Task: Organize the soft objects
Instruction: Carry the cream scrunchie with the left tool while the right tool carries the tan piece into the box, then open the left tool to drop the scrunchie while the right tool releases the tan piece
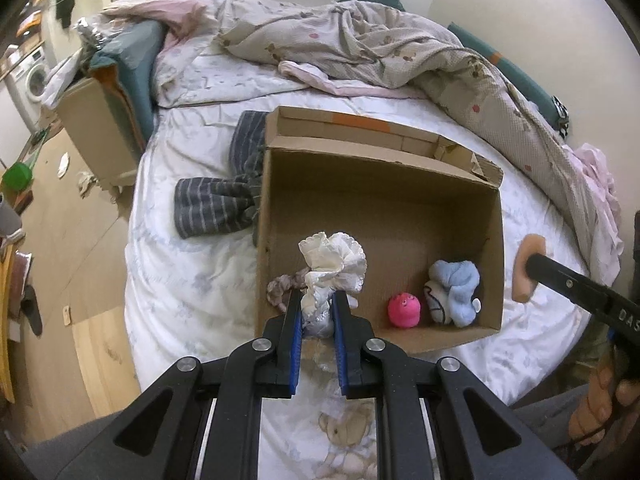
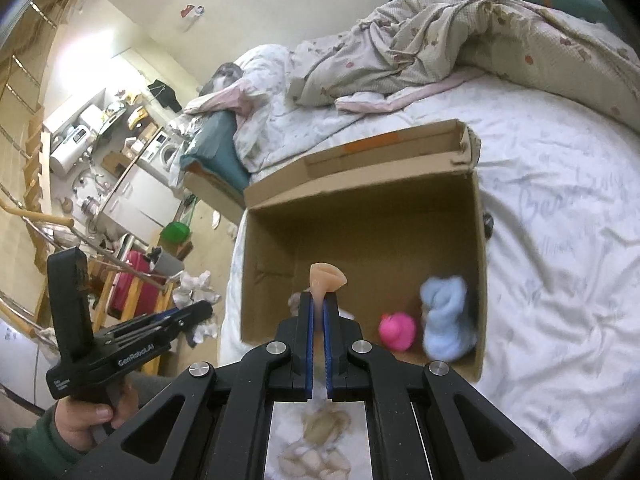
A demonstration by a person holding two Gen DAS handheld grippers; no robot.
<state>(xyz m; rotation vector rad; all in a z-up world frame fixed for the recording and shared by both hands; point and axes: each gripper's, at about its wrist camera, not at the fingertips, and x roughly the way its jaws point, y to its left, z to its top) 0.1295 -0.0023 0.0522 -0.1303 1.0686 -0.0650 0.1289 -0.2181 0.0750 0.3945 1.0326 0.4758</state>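
Observation:
An open cardboard box (image 1: 380,200) (image 2: 360,216) lies on the bed. Inside it sit a pink squishy toy (image 1: 404,310) (image 2: 397,330) and a pale blue plush (image 1: 454,292) (image 2: 446,320). My left gripper (image 1: 316,300) is shut on a bunched white lace cloth (image 1: 332,266), held above the box's near left corner. A small grey scrunchie-like piece (image 1: 280,288) lies just left of it. My right gripper (image 2: 319,300) is shut on a thin beige soft piece (image 2: 326,278), also seen in the left wrist view as the beige piece (image 1: 528,268), off the box's right side.
A striped grey garment (image 1: 224,204) lies left of the box. A rumpled quilt (image 1: 360,40) and pillows cover the bed's far end. A person's hand (image 2: 88,428) holds the left tool. Cluttered floor, a wardrobe box (image 1: 96,128) and a red case (image 2: 132,284) lie beyond the bed's left edge.

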